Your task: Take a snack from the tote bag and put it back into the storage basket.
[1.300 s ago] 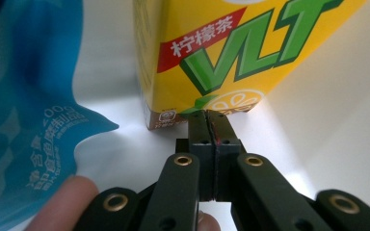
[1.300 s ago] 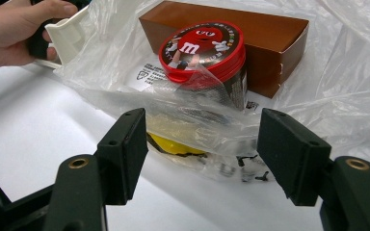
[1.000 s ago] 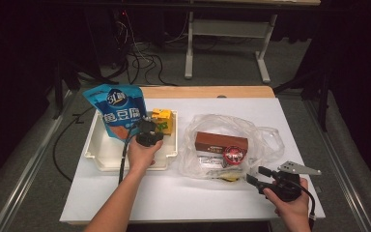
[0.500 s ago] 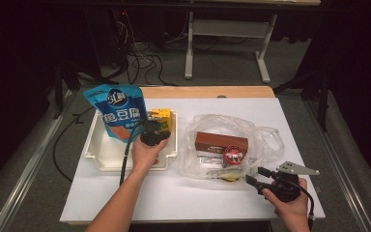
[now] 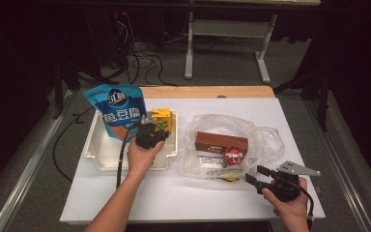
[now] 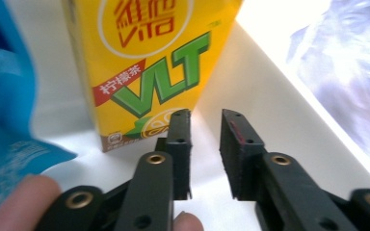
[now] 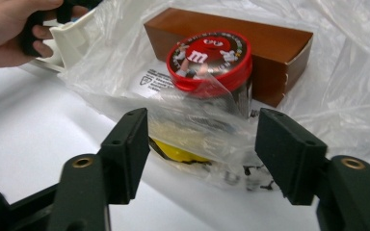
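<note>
A: Where is the lemon tea carton (image 6: 139,67)?

B: Upright in the white tray (image 5: 107,155), at three o'clock of the blue pouch (image 5: 120,110). The left claw (image 6: 205,126) sits just in front of it, its jaws having just been opening to a narrow gap with nothing between them.

A: And the right claw (image 7: 200,134)?

B: About half open, empty, facing the plastic bag (image 7: 318,82) at the worktop's (image 5: 174,193) five o'clock.

A: Best way on?

B: Probably draw the left claw straight back without nudging the carton, and keep the bag mouth slack for the candy tub (image 7: 209,60).
</note>
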`<state>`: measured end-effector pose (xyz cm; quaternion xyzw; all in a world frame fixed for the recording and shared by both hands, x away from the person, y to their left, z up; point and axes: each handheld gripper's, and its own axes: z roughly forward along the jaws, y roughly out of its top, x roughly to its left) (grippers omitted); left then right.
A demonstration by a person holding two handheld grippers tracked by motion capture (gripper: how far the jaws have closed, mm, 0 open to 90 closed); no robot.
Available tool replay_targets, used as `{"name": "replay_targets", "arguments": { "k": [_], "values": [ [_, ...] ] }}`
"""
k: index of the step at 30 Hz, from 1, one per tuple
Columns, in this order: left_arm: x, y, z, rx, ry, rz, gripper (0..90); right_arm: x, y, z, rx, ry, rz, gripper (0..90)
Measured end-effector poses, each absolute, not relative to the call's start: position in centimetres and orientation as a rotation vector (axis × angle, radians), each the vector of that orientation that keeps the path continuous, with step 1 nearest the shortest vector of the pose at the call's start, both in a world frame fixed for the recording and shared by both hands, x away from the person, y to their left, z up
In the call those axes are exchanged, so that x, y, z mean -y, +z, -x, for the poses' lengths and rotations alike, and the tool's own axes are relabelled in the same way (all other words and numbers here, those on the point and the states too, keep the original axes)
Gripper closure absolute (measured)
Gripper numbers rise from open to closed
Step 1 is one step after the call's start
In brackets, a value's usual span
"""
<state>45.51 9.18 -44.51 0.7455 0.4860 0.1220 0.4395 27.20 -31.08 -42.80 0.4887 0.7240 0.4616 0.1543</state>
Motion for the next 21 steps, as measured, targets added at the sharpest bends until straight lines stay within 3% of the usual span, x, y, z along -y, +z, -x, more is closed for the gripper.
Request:
{"name": "replay_targets", "arguments": {
  "k": [5,14,21],
  "values": [
    [-10.2,-43.3,-42.9,-1.153,0.342,-1.822,66.6,30.8,-42.2,-27.1,-2.043,1.366,-1.377,54.9],
    [-11.9,-42.4,-38.7,-1.099,0.434,-1.767,44.4,29.9,-41.7,-27.7,-2.018,1.344,-1.373,47.2],
    [-13.0,-41.7,-37.4,-1.122,0.374,-1.764,26.0,29.0,-41.0,-28.8,-2.02,1.3,-1.376,40.2]
  ]
}}
